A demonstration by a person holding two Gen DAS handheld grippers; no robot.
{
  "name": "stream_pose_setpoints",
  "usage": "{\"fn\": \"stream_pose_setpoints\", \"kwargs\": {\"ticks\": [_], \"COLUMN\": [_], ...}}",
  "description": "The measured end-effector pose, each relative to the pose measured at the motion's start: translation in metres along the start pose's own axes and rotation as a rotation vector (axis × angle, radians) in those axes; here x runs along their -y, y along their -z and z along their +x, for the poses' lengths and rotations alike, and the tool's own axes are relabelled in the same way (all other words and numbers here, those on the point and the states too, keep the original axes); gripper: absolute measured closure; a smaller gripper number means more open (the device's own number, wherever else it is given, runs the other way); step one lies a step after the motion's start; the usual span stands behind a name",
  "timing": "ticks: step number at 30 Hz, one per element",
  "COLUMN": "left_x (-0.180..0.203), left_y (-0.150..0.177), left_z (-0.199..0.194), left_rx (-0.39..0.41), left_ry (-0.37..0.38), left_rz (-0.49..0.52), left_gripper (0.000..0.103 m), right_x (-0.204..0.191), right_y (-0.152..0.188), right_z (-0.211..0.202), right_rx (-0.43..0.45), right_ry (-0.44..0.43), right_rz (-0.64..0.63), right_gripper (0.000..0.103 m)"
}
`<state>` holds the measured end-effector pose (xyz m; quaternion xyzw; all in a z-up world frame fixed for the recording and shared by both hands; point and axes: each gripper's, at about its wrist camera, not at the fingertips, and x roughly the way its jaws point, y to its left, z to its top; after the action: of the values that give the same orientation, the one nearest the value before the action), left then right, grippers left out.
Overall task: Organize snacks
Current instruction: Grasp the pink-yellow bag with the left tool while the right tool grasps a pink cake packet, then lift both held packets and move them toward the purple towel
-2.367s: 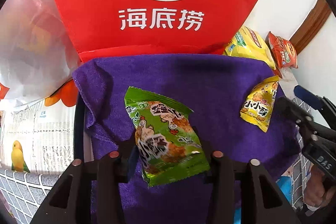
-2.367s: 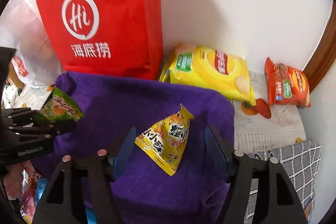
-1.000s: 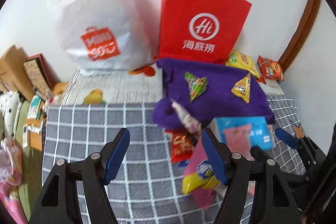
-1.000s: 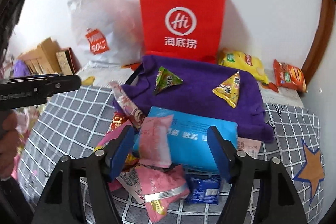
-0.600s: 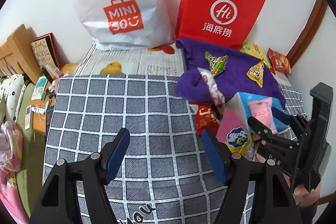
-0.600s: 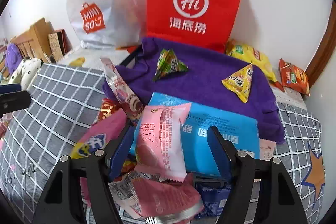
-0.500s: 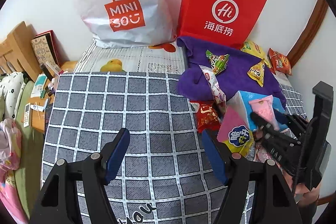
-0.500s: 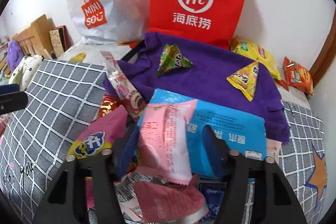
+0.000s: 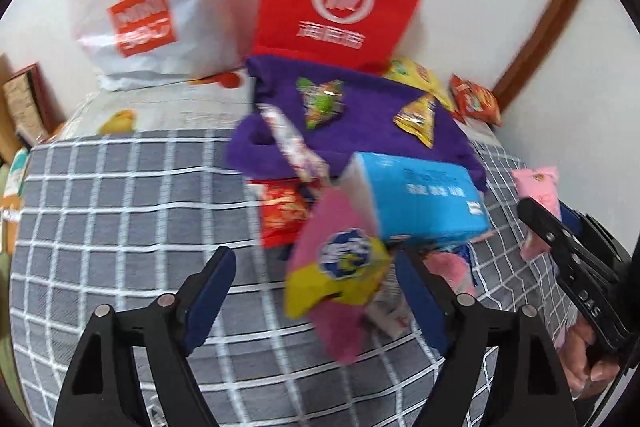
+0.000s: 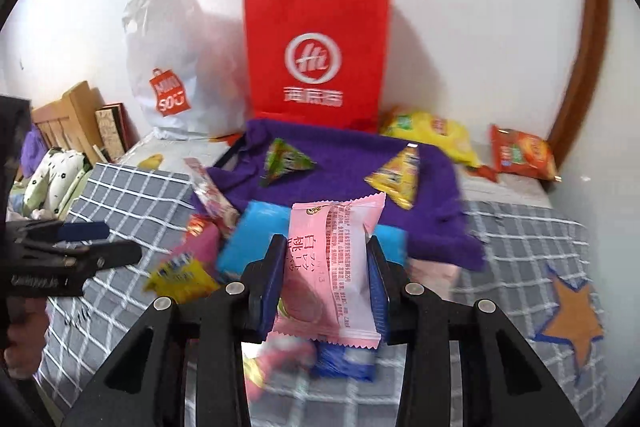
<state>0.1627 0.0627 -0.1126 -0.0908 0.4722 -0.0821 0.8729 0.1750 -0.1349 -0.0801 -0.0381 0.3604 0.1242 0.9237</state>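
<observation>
My right gripper is shut on a pink snack packet and holds it above the snack pile; the packet also shows at the right of the left wrist view. My left gripper is open, with a pink and yellow packet lying between its fingers on the pile. A blue box sits behind it. A green triangle packet and a yellow triangle packet lie on the purple towel.
A red paper bag and a white MINISO bag stand against the wall. A yellow chip bag and an orange packet lie at the back right. Grey checked cloth covers the surface.
My right gripper has closed on the pink packet and lifted it off the pile. My left gripper has moved right and forward, over the pink and yellow packet.
</observation>
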Motion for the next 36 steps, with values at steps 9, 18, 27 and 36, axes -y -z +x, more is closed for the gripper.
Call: {"fn": "stream_pose_setpoints", "kwargs": {"ticks": [9, 18, 27, 36], "left_x": [0.021, 0.002, -0.026, -0.022], "left_y": [0.015, 0.029, 0.057, 0.069], "left_z": [0.058, 0.017, 0.022, 0.038], "left_rx": [-0.108, -0.065, -0.123, -0.01], "left_ry": [-0.07, -0.048, -0.132, -0.135], "left_rz": [-0.002, -0.036, -0.054, -0.02], "left_gripper": [0.036, 0.057, 0.047, 0.039], "right_x": [0.06, 0.068, 0.06, 0.069], "right_y": [0.065, 0.098, 0.116, 0.116], "right_z": [-0.008, 0.009, 0.037, 0.018], "right_rx": [-0.075, -0.138, -0.232, -0.177], "right_ry": [0.036, -0.014, -0.068, -0.03], "right_rz": [0.118, 0.154, 0.15, 0.148], "right_gripper": [0.065, 0.065, 0.055, 0.029]}}
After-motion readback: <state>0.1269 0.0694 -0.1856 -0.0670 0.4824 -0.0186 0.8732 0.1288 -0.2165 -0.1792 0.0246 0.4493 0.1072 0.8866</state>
